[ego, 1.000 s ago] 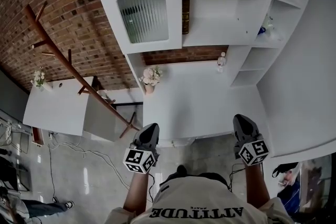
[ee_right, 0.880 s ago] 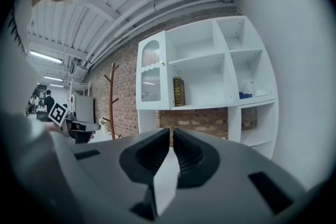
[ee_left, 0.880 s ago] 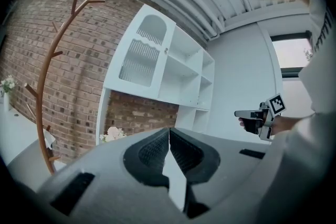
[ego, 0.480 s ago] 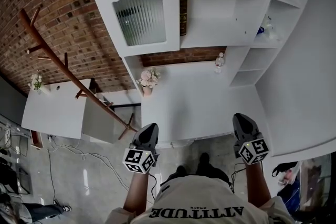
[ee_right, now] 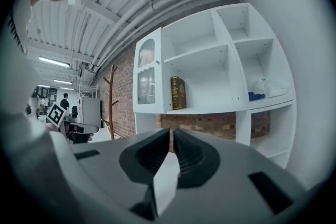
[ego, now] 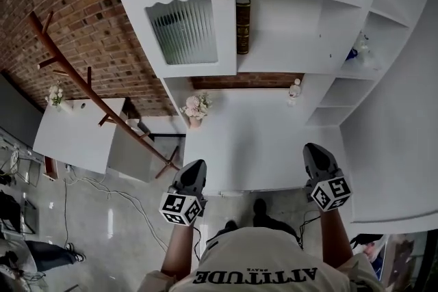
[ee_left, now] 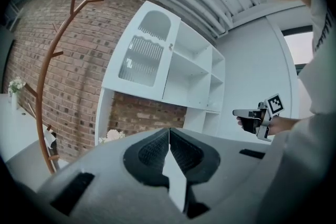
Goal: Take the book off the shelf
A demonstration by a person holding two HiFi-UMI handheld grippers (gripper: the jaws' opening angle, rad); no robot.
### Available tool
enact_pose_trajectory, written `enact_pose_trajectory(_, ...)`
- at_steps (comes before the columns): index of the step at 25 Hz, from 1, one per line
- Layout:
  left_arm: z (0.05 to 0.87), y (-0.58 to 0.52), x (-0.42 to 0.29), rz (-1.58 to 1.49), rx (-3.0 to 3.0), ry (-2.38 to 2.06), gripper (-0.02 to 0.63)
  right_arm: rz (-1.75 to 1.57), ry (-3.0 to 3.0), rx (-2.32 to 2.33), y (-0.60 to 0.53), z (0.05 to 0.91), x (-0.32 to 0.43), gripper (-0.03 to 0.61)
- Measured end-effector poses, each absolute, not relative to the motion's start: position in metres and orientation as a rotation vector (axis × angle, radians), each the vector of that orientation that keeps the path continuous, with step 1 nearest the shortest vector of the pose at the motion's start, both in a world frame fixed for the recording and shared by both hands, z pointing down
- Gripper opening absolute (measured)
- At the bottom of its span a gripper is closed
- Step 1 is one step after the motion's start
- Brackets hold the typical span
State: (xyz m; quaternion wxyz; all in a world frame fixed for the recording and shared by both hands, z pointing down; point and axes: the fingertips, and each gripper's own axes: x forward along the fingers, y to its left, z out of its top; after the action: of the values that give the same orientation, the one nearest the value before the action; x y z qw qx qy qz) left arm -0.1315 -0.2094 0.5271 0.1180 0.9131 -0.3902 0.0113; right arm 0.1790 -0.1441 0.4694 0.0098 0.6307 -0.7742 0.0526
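Book (ego: 243, 22) is standing upright at the left end of the open shelf (ego: 301, 58), just beside the ribbed-glass cabinet door (ego: 185, 31), and nothing is touching it. Against a second ago the shelving is looming larger in the head view and the desk (ego: 260, 140) edge is sliding up under both grippers, so the person is walking in and the approach is under way. Left gripper (ego: 194, 169) and right gripper (ego: 315, 152) are riding level and well short of the book, jaws pressed together on nothing, so they are needing to open before any grasp.
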Motion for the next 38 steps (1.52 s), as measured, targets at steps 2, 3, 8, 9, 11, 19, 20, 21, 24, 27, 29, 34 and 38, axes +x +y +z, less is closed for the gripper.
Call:
enact_pose_trajectory(2, 0.522, -0.215, -0.125, 0.029, 2.664, -1.181, 0.026, 0.156, -2.448, 1.937, -0.160, 0.465, 0.188, 0.035)
enact_pose_trajectory(3, 0.520, -0.219, -0.121, 0.026, 2.660, -1.198, 0.026, 0.150, -2.461, 1.920, -0.168, 0.464, 0.192, 0.035)
enact_pose_trajectory(8, 0.516, -0.228, -0.107, 0.015, 2.626, -1.290, 0.026, 0.107, -2.530, 1.800, -0.209, 0.454, 0.204, 0.035)
enact_pose_trajectory(9, 0.516, -0.229, -0.105, 0.015, 2.617, -1.310, 0.026, 0.093, -2.547, 1.770, -0.218, 0.451, 0.205, 0.035)
enact_pose_trajectory(11, 0.516, -0.231, -0.101, 0.012, 2.598, -1.349, 0.026, 0.054, -2.580, 1.712, -0.237, 0.441, 0.206, 0.035)
enact_pose_trajectory(19, 0.512, -0.230, -0.077, 0.007, 2.545, -1.471, 0.026, -0.029, -2.693, 1.524, -0.316, 0.395, 0.213, 0.035)
enact_pose_trajectory(20, 0.511, -0.229, -0.076, 0.006, 2.535, -1.488, 0.026, -0.036, -2.702, 1.501, -0.326, 0.390, 0.212, 0.035)
enact_pose_trajectory(21, 0.511, -0.228, -0.075, 0.007, 2.525, -1.504, 0.026, -0.041, -2.711, 1.478, -0.335, 0.385, 0.211, 0.035)
enact_pose_trajectory(24, 0.512, -0.224, -0.074, 0.013, 2.503, -1.541, 0.026, -0.038, -2.737, 1.413, -0.360, 0.373, 0.204, 0.035)
enact_pose_trajectory(27, 0.515, -0.222, -0.074, 0.012, 2.477, -1.572, 0.026, -0.036, -2.757, 1.357, -0.387, 0.363, 0.193, 0.038)
enact_pose_trajectory(29, 0.514, -0.221, -0.074, 0.011, 2.464, -1.585, 0.026, -0.026, -2.766, 1.322, -0.405, 0.359, 0.185, 0.067)
enact_pose_trajectory(34, 0.510, -0.227, -0.082, 0.005, 2.452, -1.616, 0.026, 0.012, -2.778, 1.276, -0.446, 0.354, 0.165, 0.102)
enact_pose_trajectory(38, 0.513, -0.233, -0.094, -0.005, 2.442, -1.626, 0.026, 0.042, -2.770, 1.294, -0.473, 0.352, 0.149, 0.138)
